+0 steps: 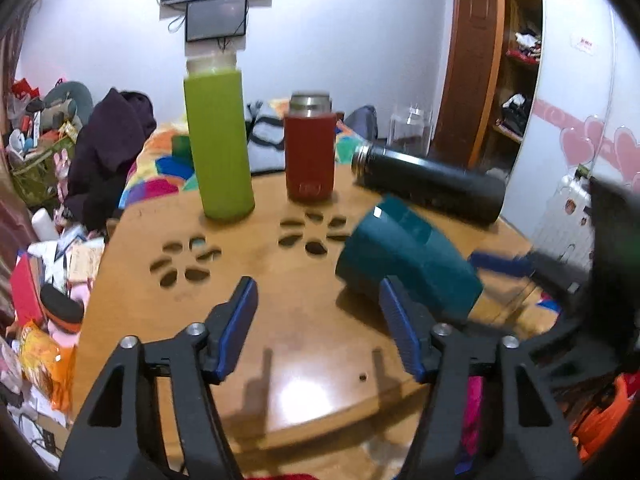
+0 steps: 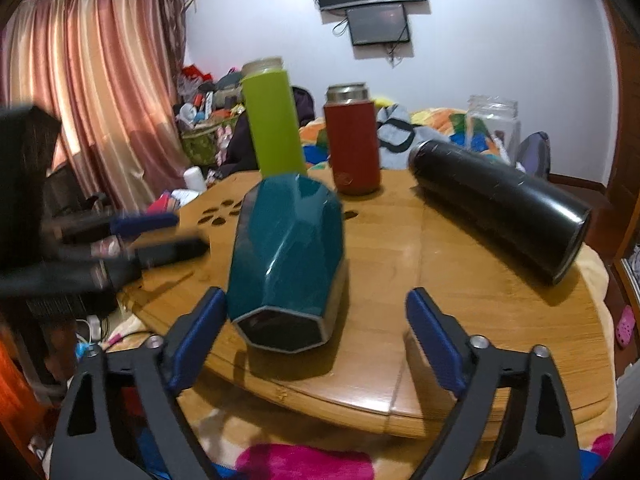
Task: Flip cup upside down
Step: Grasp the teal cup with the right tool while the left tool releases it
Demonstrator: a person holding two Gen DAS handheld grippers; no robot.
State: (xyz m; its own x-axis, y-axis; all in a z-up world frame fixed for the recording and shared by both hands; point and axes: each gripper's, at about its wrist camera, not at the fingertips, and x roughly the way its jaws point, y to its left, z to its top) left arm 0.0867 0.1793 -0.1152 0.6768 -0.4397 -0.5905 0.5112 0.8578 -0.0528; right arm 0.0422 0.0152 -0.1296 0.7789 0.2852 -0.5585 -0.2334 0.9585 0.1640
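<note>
A teal faceted cup point(image 2: 286, 256) lies on its side on the round wooden table point(image 2: 460, 320), its dark end facing the right wrist camera. My right gripper point(image 2: 316, 320) is open, its blue pads point(image 2: 200, 332) flanking the cup's near end without touching. In the left wrist view the cup point(image 1: 408, 264) lies tilted at the right, just beyond the right pad point(image 1: 396, 320). My left gripper point(image 1: 316, 304) is open and empty above the table point(image 1: 280, 340). It shows blurred at the left of the right wrist view point(image 2: 160, 236).
A tall green bottle point(image 1: 220, 140) and a red flask point(image 1: 310, 152) stand upright at the table's back. A black flask point(image 1: 432, 184) lies on its side at the right. Flower-shaped cutouts point(image 1: 188, 260) pierce the tabletop. Clutter and bedding surround the table.
</note>
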